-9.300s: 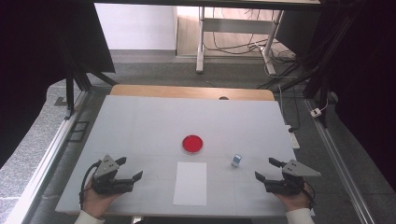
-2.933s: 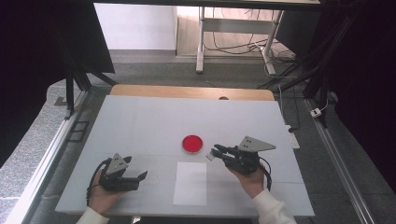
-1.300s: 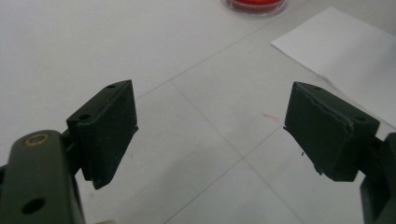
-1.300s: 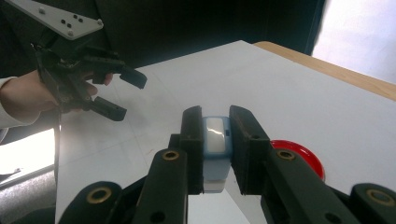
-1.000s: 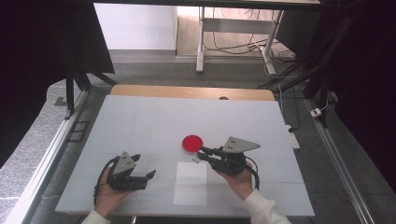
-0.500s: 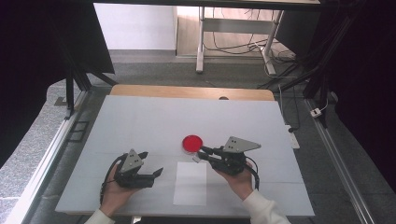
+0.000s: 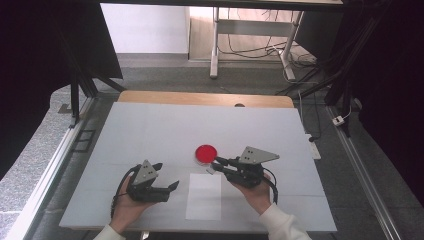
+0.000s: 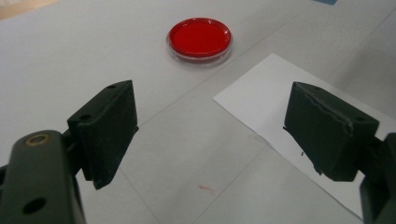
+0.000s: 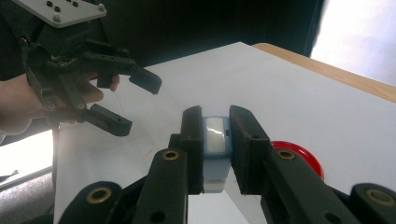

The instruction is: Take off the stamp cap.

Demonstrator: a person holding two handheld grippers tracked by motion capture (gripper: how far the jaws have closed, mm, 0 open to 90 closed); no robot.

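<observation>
Left hand-held gripper (image 7: 167, 176) has slid in toward the white paper sheet (image 7: 204, 196), jaws spread wide; right hand-held gripper (image 9: 215, 140) pinches a small light-blue block (image 9: 215, 144) by the red petri dish (image 7: 204, 153).

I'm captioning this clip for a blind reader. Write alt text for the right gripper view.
The right gripper has its two black jaws shut on a small pale-blue object, held above a white table. Part of a red dish lies just behind the jaws. At upper left, a hand holds the left gripper with its jaws open.
</observation>
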